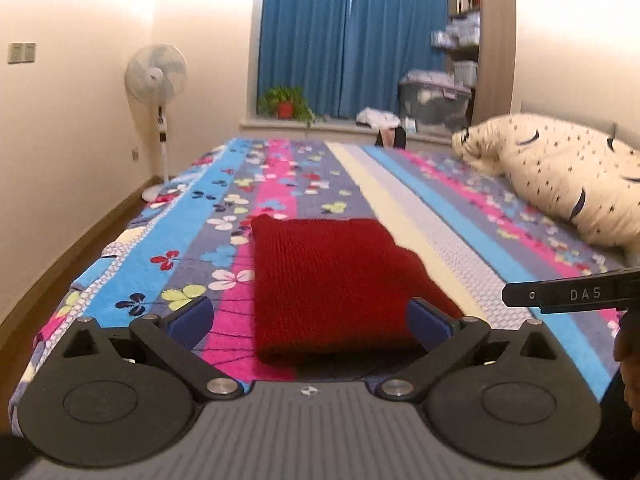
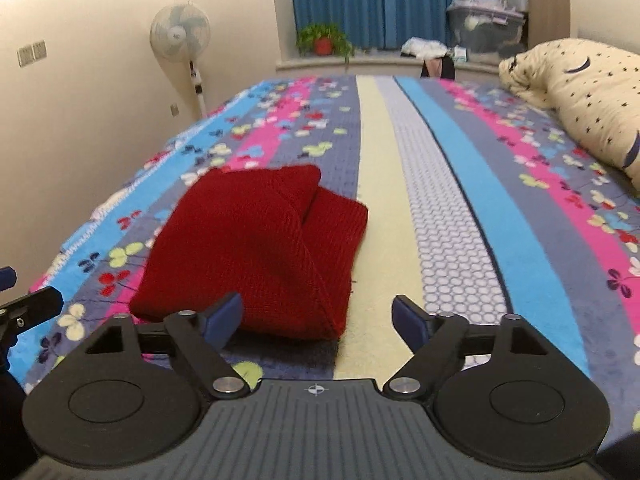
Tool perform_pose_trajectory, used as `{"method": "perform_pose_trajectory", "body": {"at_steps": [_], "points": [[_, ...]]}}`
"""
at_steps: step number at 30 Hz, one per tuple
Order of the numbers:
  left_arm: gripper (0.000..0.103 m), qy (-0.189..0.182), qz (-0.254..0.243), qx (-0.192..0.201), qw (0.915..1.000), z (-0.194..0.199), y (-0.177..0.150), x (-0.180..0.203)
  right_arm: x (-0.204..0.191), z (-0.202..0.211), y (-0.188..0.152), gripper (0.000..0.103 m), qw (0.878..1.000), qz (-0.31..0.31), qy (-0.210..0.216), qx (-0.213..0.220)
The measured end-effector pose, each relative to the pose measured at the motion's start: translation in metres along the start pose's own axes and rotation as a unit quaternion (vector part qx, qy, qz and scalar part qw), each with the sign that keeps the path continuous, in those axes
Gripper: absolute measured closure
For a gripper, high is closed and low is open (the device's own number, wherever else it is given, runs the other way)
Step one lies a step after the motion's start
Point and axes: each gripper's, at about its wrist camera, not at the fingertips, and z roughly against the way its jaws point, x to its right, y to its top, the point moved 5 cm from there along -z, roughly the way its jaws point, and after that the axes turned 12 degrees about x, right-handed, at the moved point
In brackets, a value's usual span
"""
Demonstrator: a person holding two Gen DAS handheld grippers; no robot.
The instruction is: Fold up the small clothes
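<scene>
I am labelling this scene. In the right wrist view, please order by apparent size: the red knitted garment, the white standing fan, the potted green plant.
1. Red knitted garment, by far the largest, though it lies nearest the camera.
2. White standing fan.
3. Potted green plant, smallest.

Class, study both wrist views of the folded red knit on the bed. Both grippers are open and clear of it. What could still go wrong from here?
1. The red knitted garment shows a top flap lying skewed over the lower layer; left unpressed, it may spring open.
2. The left gripper and right gripper hang open near its front edge; a careless move could snag the knit.
3. The plush striped floral bedspread looks soft, so the bundle may slump.
</scene>
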Motion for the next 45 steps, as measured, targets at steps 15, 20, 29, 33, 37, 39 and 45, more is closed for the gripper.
{"method": "perform_pose_trajectory", "body": {"at_steps": [15,20,29,33,37,39,45], "points": [[0.0,0.067,0.054,-0.105,0.9908,-0.02,-0.065,-0.024,-0.017,0.018,-0.029,0.01,0.999,0.032,-0.011,0.021],[0.0,0.064,0.05,-0.098,0.9919,-0.022,-0.065,-0.029,-0.03,0.018,-0.03,0.01,0.999,0.048,0.007,0.025],[0.0,0.047,0.02,-0.087,0.9949,-0.024,-0.065,-0.016,-0.033,0.016,-0.031,0.01,0.998,0.053,0.017,0.022],[0.0,0.044,0.018,-0.081,0.9956,-0.023,-0.064,-0.016,-0.03,0.016,-0.031,0.009,0.998,0.05,0.018,0.02],[0.0,0.042,0.016,-0.078,0.9959,-0.024,-0.064,-0.017,-0.031,0.016,-0.031,0.009,0.998,0.051,0.018,0.021],[0.0,0.042,0.015,-0.078,0.996,-0.024,-0.064,-0.017,-0.032,0.015,-0.031,0.009,0.998,0.053,0.018,0.02],[0.0,0.041,0.017,-0.076,0.9961,-0.023,-0.063,-0.017,-0.034,0.014,-0.033,0.009,0.998,0.06,0.018,0.018]]}}
